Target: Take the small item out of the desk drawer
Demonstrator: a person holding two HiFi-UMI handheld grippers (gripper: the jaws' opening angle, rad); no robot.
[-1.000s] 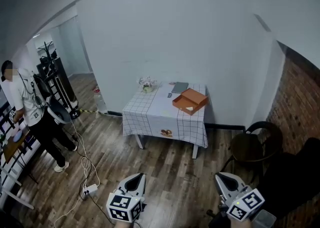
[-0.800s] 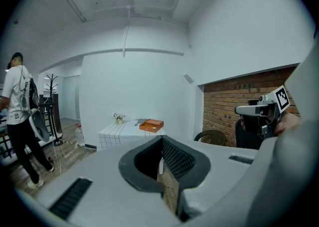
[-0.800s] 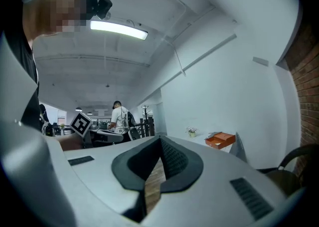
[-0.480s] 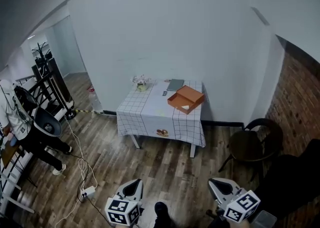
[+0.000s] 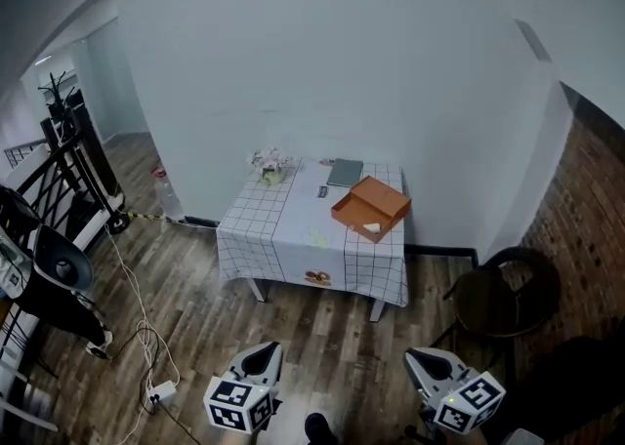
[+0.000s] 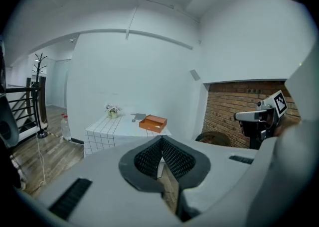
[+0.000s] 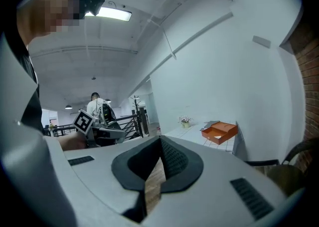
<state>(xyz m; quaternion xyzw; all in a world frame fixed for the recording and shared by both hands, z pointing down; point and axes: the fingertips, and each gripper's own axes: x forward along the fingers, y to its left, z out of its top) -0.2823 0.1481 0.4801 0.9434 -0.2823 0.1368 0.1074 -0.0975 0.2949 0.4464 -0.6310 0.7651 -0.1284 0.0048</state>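
Observation:
An orange drawer-like box (image 5: pixel 371 207) lies open on a table with a checked cloth (image 5: pixel 293 228) against the white wall. A small white item (image 5: pixel 372 227) rests inside it. Both grippers hang low at the bottom of the head view, well short of the table over the wooden floor. My left gripper (image 5: pixel 264 350) is shut, its pads meeting with nothing between them. My right gripper (image 5: pixel 427 360) is also shut and empty. The orange box (image 6: pixel 153 122) shows far off beyond the left gripper (image 6: pixel 161 139), and the same box (image 7: pixel 219 131) lies to the right of the right gripper (image 7: pixel 160 140).
The table also carries a small flower pot (image 5: pixel 269 168), a grey notebook (image 5: pixel 345 172) and a small dark object (image 5: pixel 321 191). A dark chair (image 5: pixel 493 297) stands at the right by a brick wall (image 5: pixel 596 228). Cables and a power strip (image 5: pixel 156 392) lie on the floor at the left. A person (image 7: pixel 94 106) stands far back.
The head view has swung and the table sits a little lower and nearer. The person at the left has dropped out of the head view. Both grippers stay low and shut.

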